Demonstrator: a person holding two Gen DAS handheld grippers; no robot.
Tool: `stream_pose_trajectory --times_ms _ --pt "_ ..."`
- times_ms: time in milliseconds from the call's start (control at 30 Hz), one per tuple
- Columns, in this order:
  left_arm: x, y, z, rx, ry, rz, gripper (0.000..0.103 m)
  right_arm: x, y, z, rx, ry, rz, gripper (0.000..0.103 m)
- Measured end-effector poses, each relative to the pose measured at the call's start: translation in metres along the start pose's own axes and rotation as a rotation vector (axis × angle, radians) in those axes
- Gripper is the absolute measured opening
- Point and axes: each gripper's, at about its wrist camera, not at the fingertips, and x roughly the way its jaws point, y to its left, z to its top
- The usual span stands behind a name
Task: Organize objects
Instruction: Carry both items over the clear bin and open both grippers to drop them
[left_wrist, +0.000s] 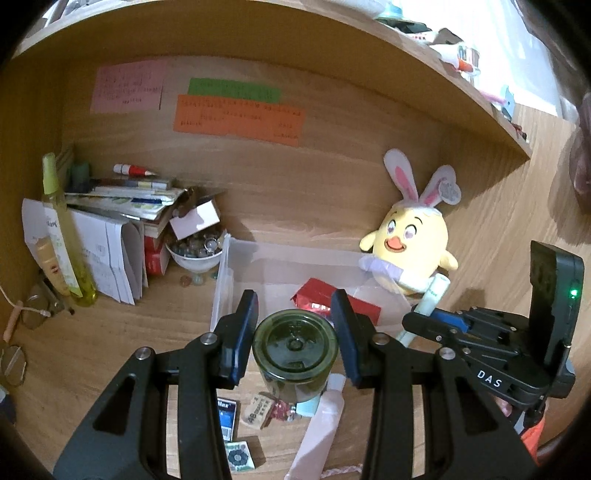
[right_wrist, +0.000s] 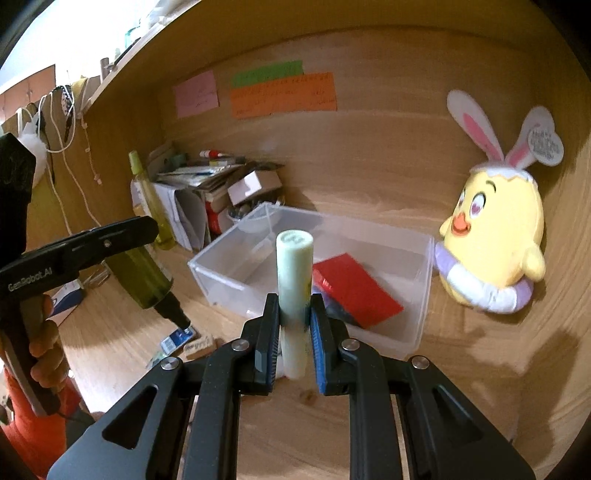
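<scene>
My left gripper (left_wrist: 295, 332) is shut on a dark green glass bottle (left_wrist: 295, 349), held base-forward above the desk near the clear plastic bin (left_wrist: 225, 273). The bottle also shows in the right wrist view (right_wrist: 146, 278). My right gripper (right_wrist: 293, 325) is shut on a pale green tube (right_wrist: 293, 273), held upright just in front of the bin (right_wrist: 421, 306). A red packet (right_wrist: 354, 288) lies inside the bin. In the left wrist view the right gripper (left_wrist: 421, 317) holds the tube (left_wrist: 434, 295) at the bin's right corner.
A yellow chick plush with bunny ears (right_wrist: 495, 236) leans beside the bin. A pink tube (left_wrist: 321, 428), small boxes (left_wrist: 229, 417) and a stamp (left_wrist: 258, 410) lie on the desk. A pile of books (left_wrist: 122, 206), a bowl (left_wrist: 195, 254) and a yellow bottle (left_wrist: 62, 229) stand at the back left.
</scene>
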Motion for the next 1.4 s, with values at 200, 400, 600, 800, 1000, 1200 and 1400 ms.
stream_pose_trajectory --times_ms 200,400,600,800,1000,1200,1400 --pt "0.005 0.005 0.014 -0.012 -0.011 0.006 0.041 0.008 -0.004 0.016 -0.008 -0.004 -0.012 0.014" --pt "0.015 0.007 0.027 -0.026 -0.025 0.018 0.041 0.019 -0.012 0.031 -0.005 -0.004 -0.036 0.014" --pt "0.027 0.009 0.037 -0.033 -0.043 0.051 0.041 0.028 -0.023 0.04 -0.015 -0.008 -0.121 0.014" --pt "0.049 0.012 0.039 -0.034 -0.022 0.072 0.041 0.045 -0.034 0.032 -0.038 0.033 -0.228 0.014" --pt "0.077 0.015 0.032 -0.033 0.039 0.072 0.041 0.062 -0.034 0.024 -0.092 0.084 -0.297 0.014" --pt "0.101 0.016 0.022 -0.026 0.101 0.088 0.041 0.08 -0.026 0.021 -0.125 0.128 -0.309 0.014" --pt "0.11 0.021 0.015 -0.033 0.142 0.078 0.041 0.091 -0.022 0.021 -0.092 0.151 -0.234 0.014"
